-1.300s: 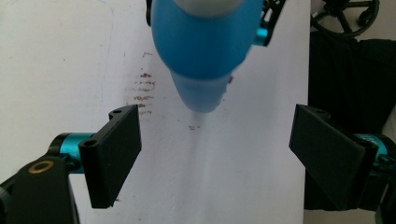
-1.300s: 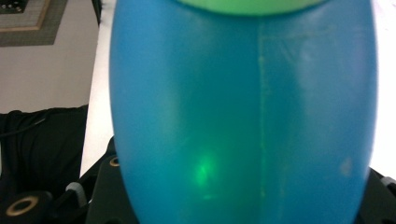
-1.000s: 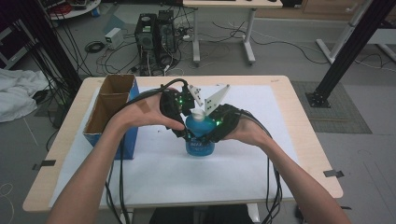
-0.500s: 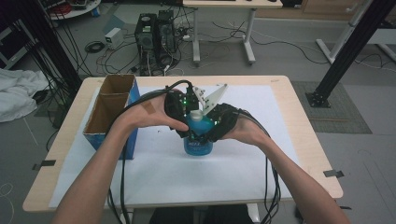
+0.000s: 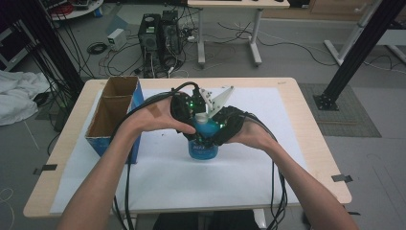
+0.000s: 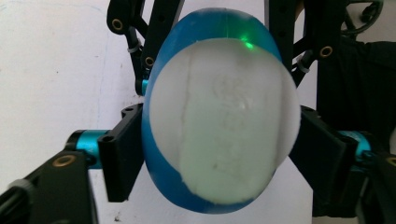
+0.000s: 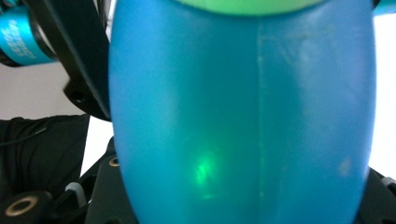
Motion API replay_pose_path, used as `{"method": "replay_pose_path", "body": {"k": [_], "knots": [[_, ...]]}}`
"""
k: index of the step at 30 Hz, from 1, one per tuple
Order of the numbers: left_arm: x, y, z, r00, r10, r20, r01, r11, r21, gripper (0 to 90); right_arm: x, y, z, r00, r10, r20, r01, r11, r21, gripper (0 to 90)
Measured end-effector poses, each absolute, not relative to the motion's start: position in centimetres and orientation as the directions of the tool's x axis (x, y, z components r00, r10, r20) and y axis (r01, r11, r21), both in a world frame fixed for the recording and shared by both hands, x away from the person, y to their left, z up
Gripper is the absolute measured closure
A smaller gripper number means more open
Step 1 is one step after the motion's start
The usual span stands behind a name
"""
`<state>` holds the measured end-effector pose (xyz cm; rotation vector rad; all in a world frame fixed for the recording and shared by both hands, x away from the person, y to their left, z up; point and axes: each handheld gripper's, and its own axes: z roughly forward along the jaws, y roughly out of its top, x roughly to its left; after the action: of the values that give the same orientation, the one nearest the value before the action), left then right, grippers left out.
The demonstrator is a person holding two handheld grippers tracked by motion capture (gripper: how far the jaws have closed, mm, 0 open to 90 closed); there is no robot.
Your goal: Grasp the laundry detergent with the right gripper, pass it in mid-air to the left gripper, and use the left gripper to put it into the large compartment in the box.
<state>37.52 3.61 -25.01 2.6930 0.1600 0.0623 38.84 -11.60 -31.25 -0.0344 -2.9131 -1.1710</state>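
An open cardboard box with blue sides (image 5: pixel 115 117) stands at the left of the high view, on the white sheet (image 5: pixel 268 158) that covers the wooden table (image 5: pixel 316 153). It sits just left of the person's left forearm and apart from the work. Beyond the table, in the upper part of that frame, computer towers (image 5: pixel 160 31) and loose cables lie on the floor.

The blue bottle (image 5: pixel 203 141) stands upright at the centre of the high view, its white cap (image 6: pixel 224 126) facing up. The left gripper (image 5: pixel 186 108) comes over it from the upper left, and in the left gripper view its two black jaws press the bottle's top from either side, clamped on it. The right gripper (image 5: pixel 225 125) closes in from the right; in the right gripper view the blue body sits right against the camera, between its jaws, but whether they clench it cannot be told.
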Motion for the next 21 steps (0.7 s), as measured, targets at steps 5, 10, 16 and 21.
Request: {"method": "replay_pose_path", "body": {"k": [5,10,16,21], "knots": [[37.53,3.55,-24.98,0.992,0.123,0.023,0.101,-0.893,0.438,27.2,38.82,-11.63,-31.29,-1.0,0.024,0.01,0.024,0.719,0.694,45.6],[37.54,3.68,-24.86,0.992,0.126,0.015,0.105,-0.881,0.461,28.9,38.77,-11.6,-31.33,-1.0,0.025,0.012,0.026,0.723,0.69,45.6],[37.51,3.63,-24.97,0.992,0.123,0.015,0.103,-0.884,0.457,31.6,38.78,-11.51,-31.35,-1.0,0.023,0.004,0.019,0.722,0.692,45.6],[37.47,3.53,-25.03,0.993,0.12,0.014,0.101,-0.886,0.452,31.6,38.77,-11.45,-31.35,-1.0,0.022,0.005,0.019,0.722,0.692,45.6]]}}
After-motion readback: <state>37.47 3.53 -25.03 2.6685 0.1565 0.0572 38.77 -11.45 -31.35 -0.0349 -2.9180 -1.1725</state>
